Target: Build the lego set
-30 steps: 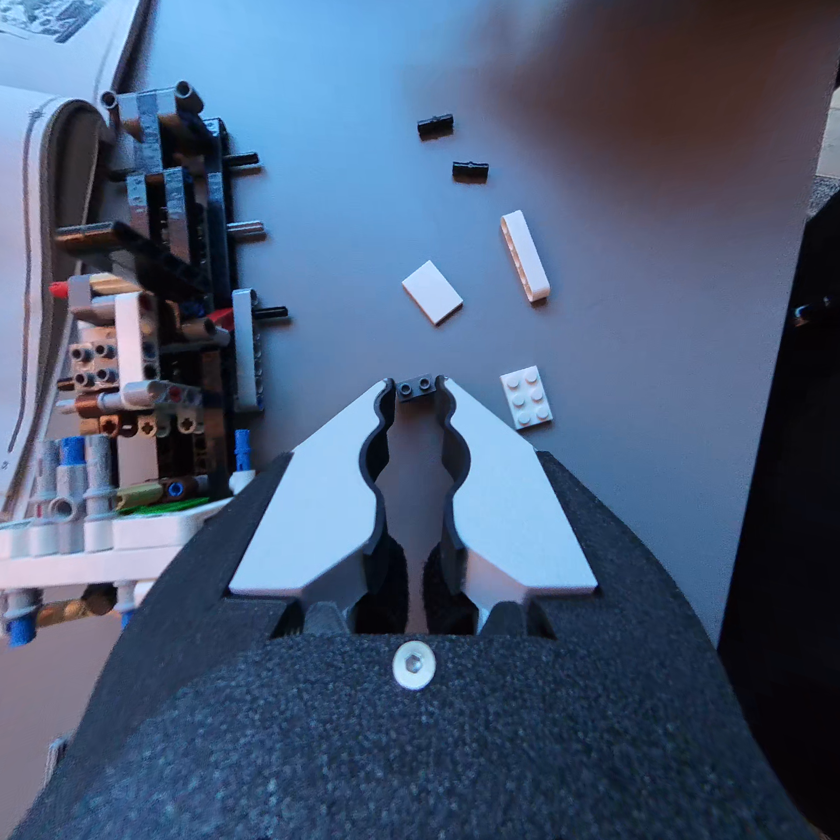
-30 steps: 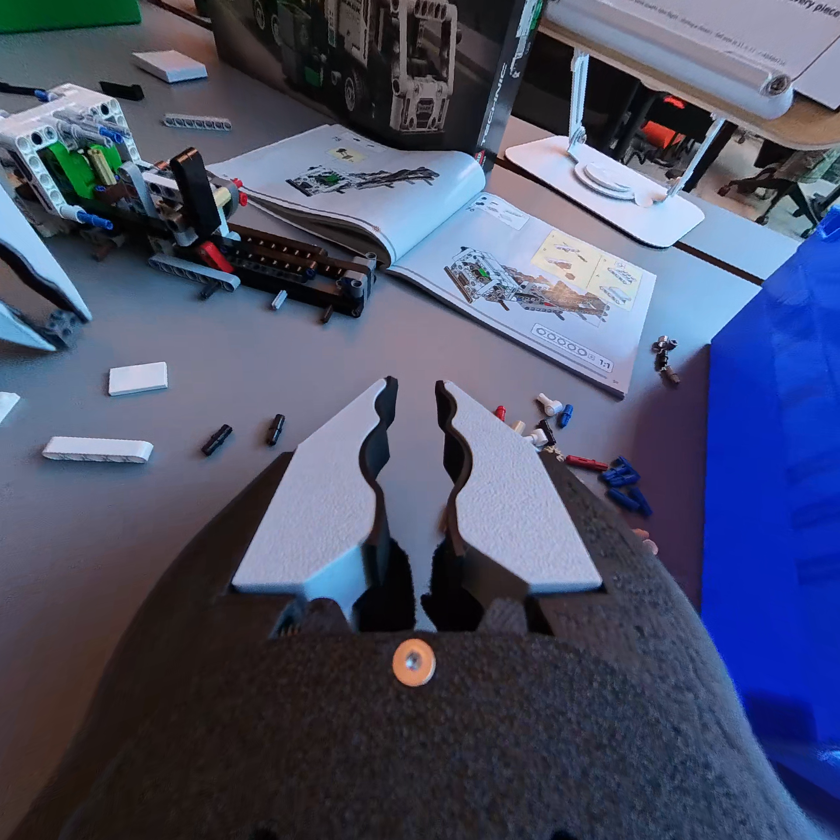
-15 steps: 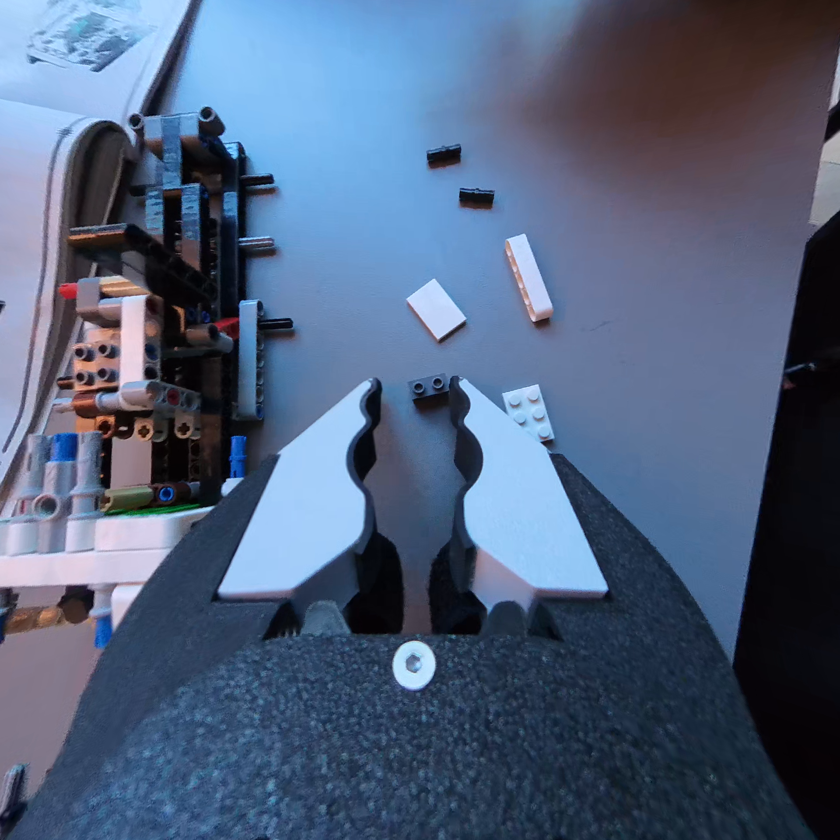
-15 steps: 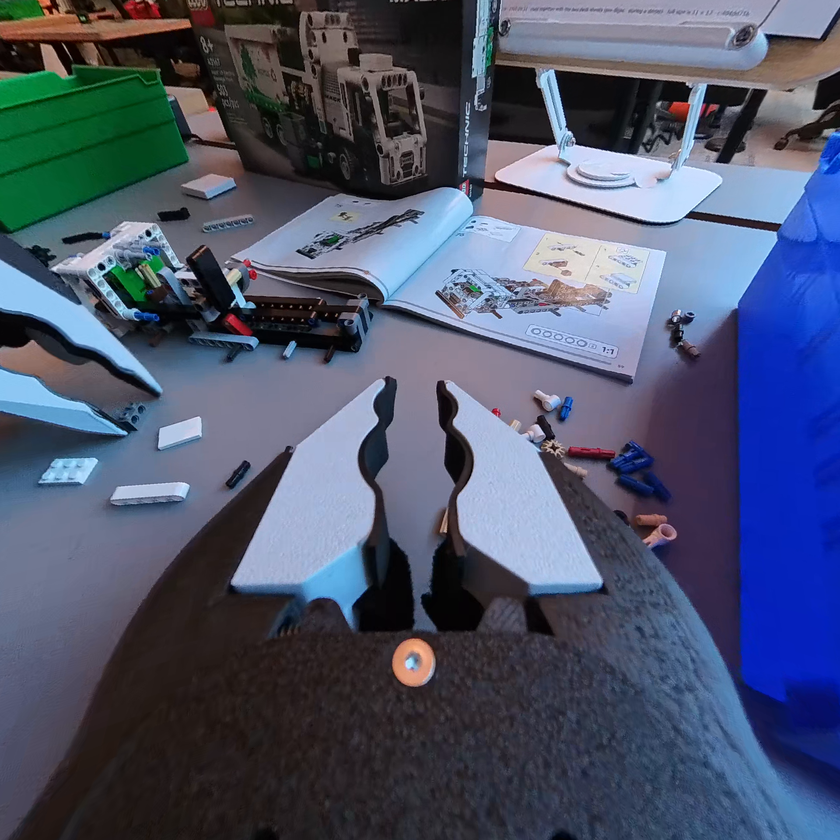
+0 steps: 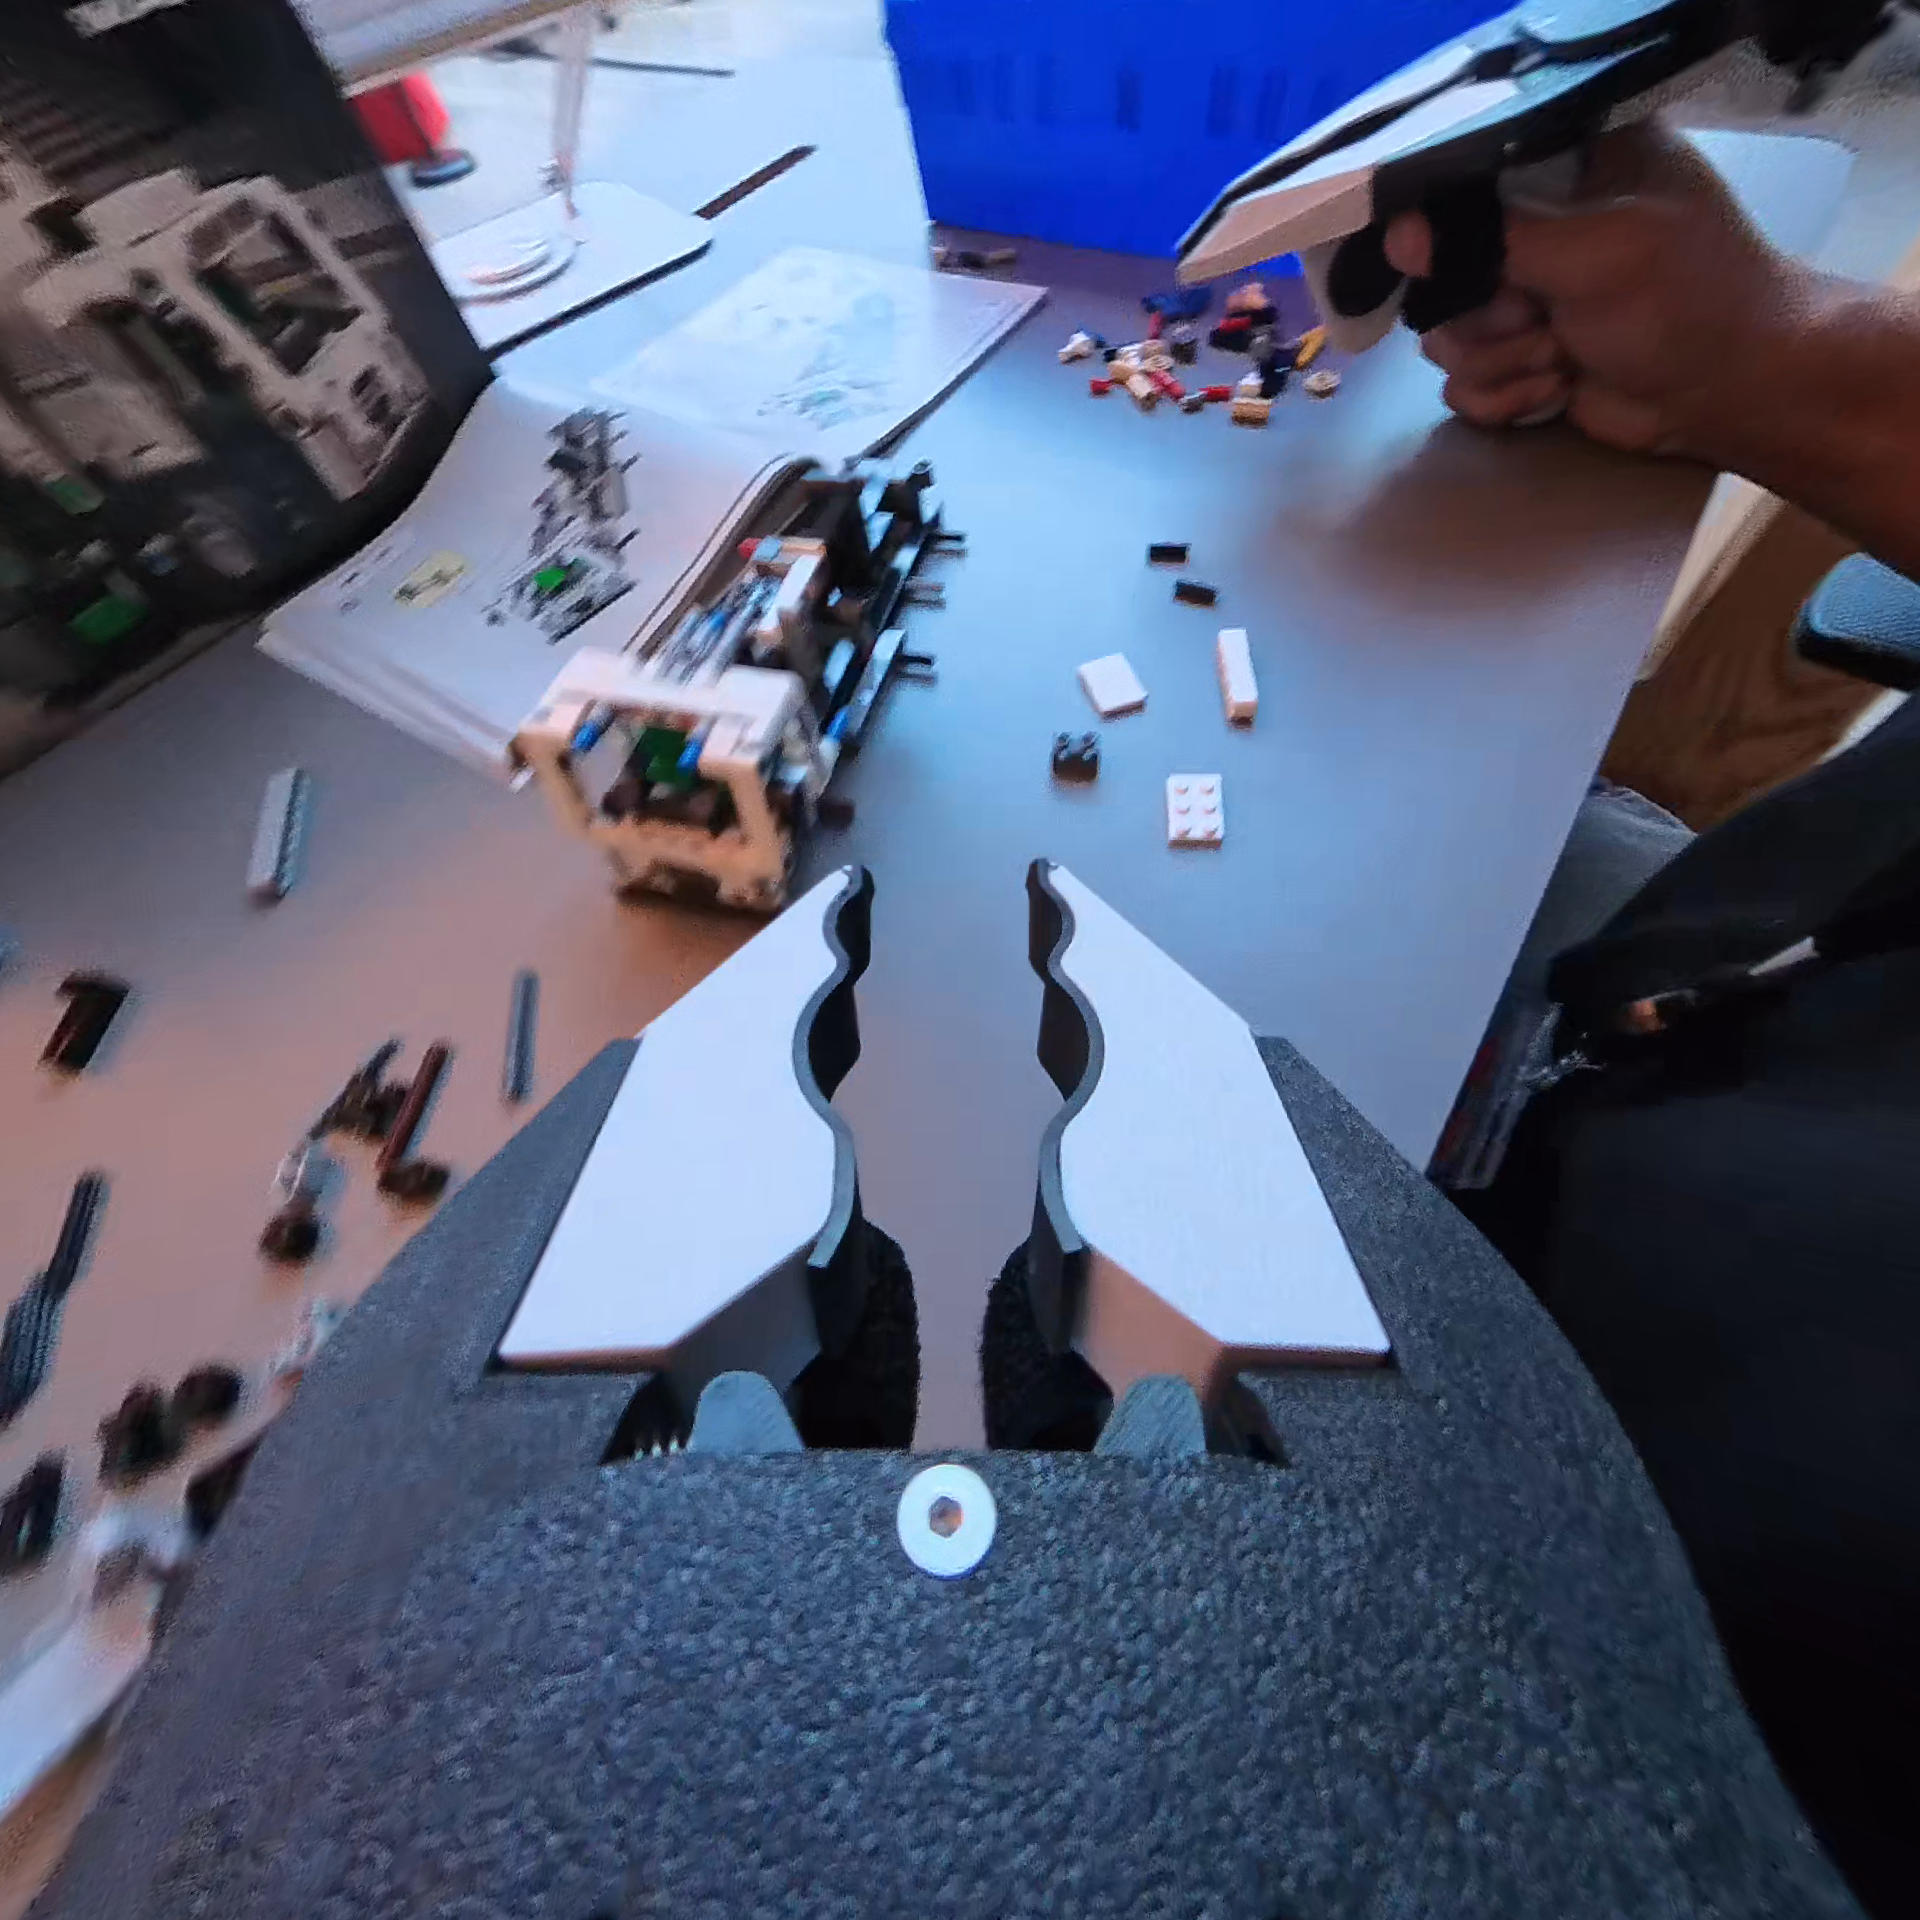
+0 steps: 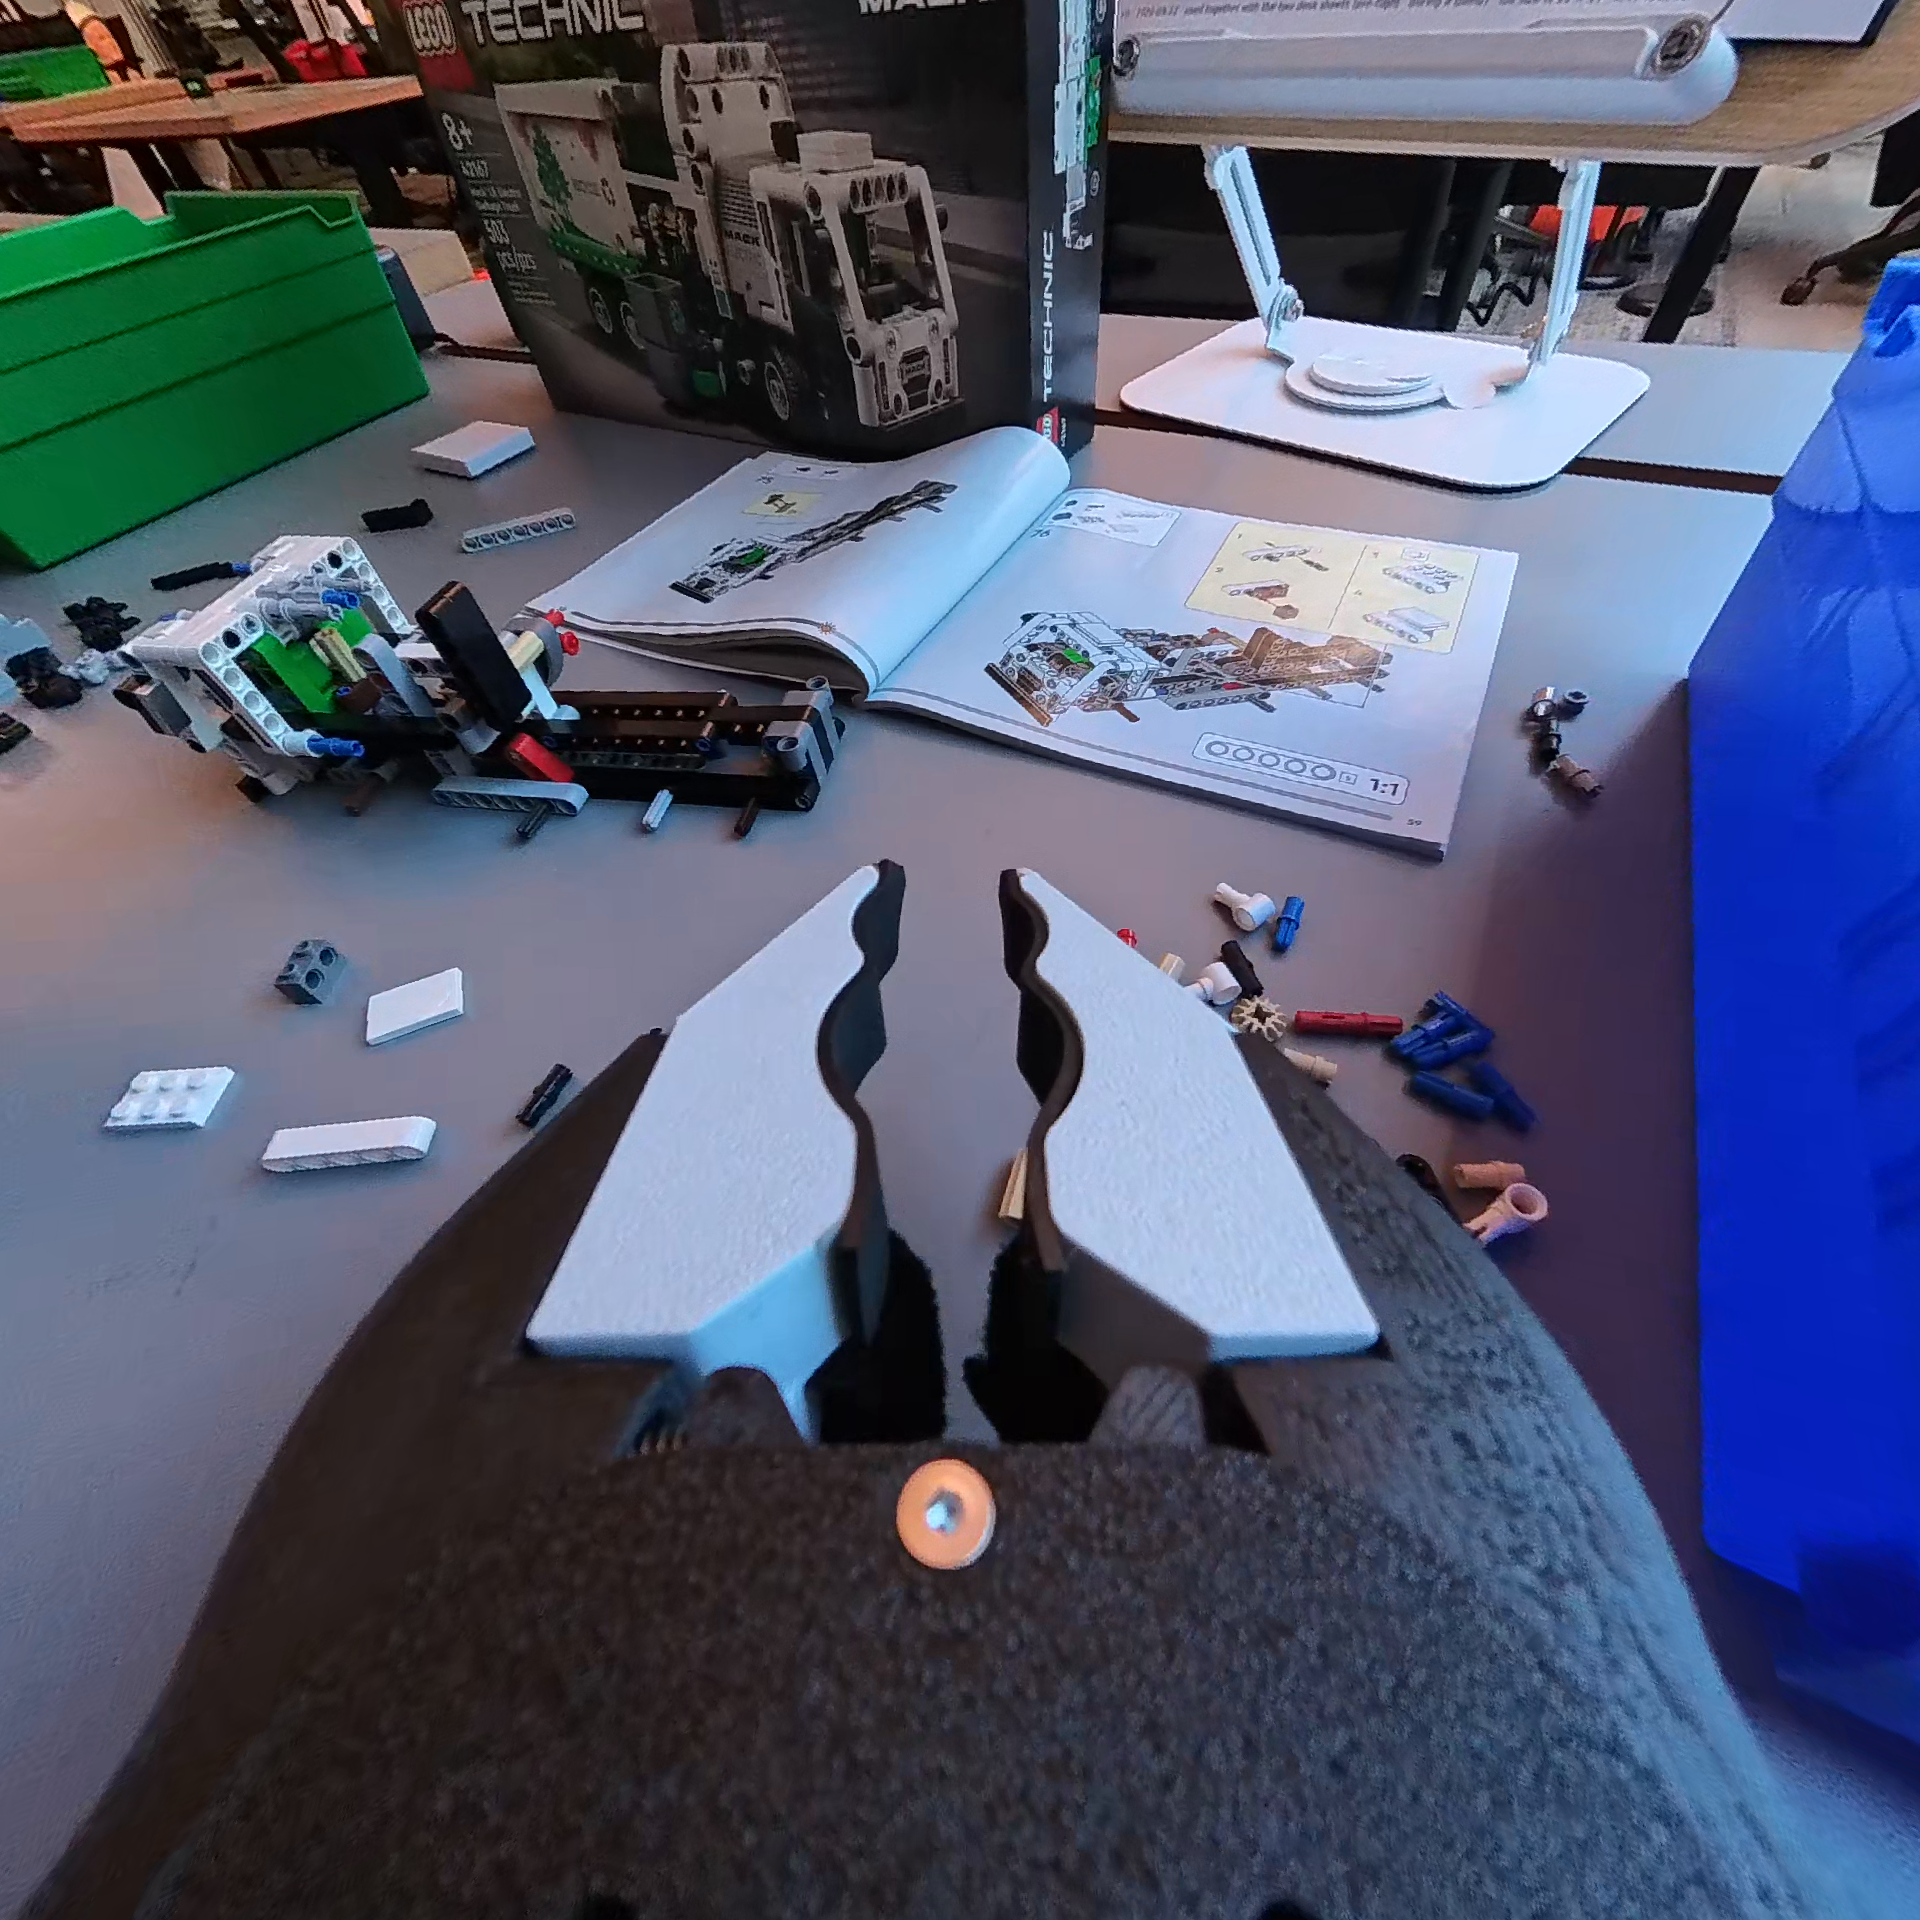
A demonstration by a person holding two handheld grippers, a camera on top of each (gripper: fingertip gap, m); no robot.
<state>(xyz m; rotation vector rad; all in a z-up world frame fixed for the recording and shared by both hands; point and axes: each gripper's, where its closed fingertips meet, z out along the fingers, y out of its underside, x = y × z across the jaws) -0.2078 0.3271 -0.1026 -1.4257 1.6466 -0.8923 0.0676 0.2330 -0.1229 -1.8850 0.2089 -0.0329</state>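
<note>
The left gripper (image 5: 948, 878) hangs above the table with its jaws apart by a moderate gap and nothing between them. The right gripper (image 6: 951, 878) shows a narrower gap, also empty.

The half-built truck chassis (image 5: 727, 727) lies just ahead and left of the left gripper's tips. The small dark grey two-hole brick (image 5: 1075, 755) sits ahead and slightly right, with the white studded plate (image 5: 1195, 808) beside it, the smooth white tile (image 5: 1112, 684) beyond, and the white beam (image 5: 1236, 673) farther right. From the right gripper, the open instruction booklet (image 6: 1143, 644) lies straight ahead, and a heap of blue, red and tan pins (image 6: 1444, 1049) sits just right of its tips.

The likely trouble is a poor pinch: the dark brick is tiny, so an off-centre closing could flick it away. A descent beside the chassis could knock its protruding pins. The left view is motion-blurred, so aiming now looks unreliable.
</note>
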